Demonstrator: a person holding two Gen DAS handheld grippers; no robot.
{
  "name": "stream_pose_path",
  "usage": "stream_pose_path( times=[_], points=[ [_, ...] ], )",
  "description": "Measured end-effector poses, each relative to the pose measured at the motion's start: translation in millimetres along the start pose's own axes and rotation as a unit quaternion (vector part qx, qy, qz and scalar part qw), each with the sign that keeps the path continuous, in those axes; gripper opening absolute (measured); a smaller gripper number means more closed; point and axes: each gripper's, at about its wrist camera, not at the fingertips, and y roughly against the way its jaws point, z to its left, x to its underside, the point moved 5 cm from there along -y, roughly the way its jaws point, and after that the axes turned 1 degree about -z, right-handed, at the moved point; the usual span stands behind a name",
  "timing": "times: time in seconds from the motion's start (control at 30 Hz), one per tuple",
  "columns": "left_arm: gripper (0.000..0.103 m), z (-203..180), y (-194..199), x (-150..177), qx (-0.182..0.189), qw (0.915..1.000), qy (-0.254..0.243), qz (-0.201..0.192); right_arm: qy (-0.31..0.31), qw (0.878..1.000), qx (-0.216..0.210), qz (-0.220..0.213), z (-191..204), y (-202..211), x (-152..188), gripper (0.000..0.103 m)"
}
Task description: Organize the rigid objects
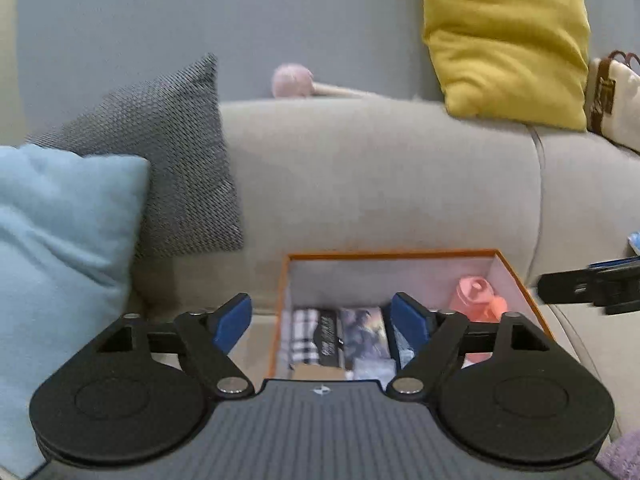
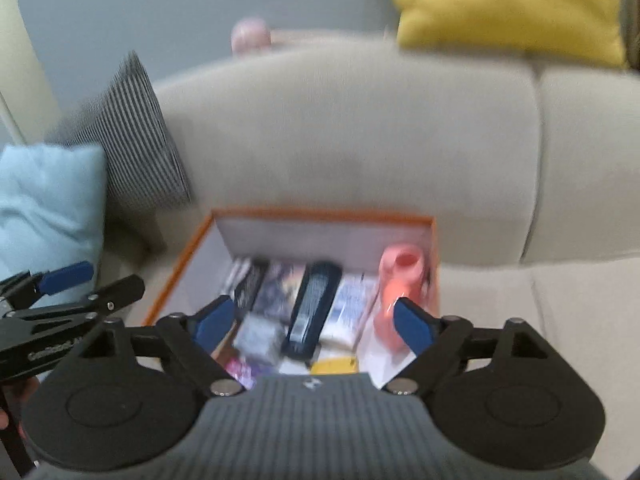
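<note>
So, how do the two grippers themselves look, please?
Both look alike. The left gripper and the right gripper each have black linkage arms on round black discs, silver pivot pins, blue finger pads and a grey ribbed body carrying a small white logo.

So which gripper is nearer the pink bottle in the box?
Right. The right gripper has one fingertip beside the pink bottle; the left gripper hangs over the box's other end.
</note>
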Motion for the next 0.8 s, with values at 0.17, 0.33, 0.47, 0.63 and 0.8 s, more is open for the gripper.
stream_pose_path(
  times=[0.17, 0.33, 0.47, 0.63, 0.8],
  points=[
    [0.101, 5.1, 23.5, 6.5, -0.028, 0.9994, 0.016, -0.010, 0.002, 0.997, 0.027, -0.067, 2.1, 35.8, 16.4, 0.090],
    [0.101, 6.0, 45.3, 23.3, -0.046, 0.9980, 0.032, -0.029, 0.014, 0.993, 0.052, -0.102, 12.7, 50.9, 42.2, 0.091],
    [0.101, 4.7, 54.9, 39.4, -0.051, 0.9975, 0.039, -0.030, 0.012, 0.993, 0.058, -0.106, 17.2, 54.8, 62.2, 0.094],
    [0.101, 5.3, 48.8, 55.8, -0.054, 0.9971, 0.051, -0.022, 0.011, 0.992, 0.069, -0.101, 17.7, 52.7, 80.9, 0.095],
    [0.101, 1.8, 33.8, 70.1, -0.042, 0.9976, 0.056, 0.004, -0.012, 0.995, 0.066, -0.069, 9.3, 30.2, 95.9, 0.095]
  ],
)
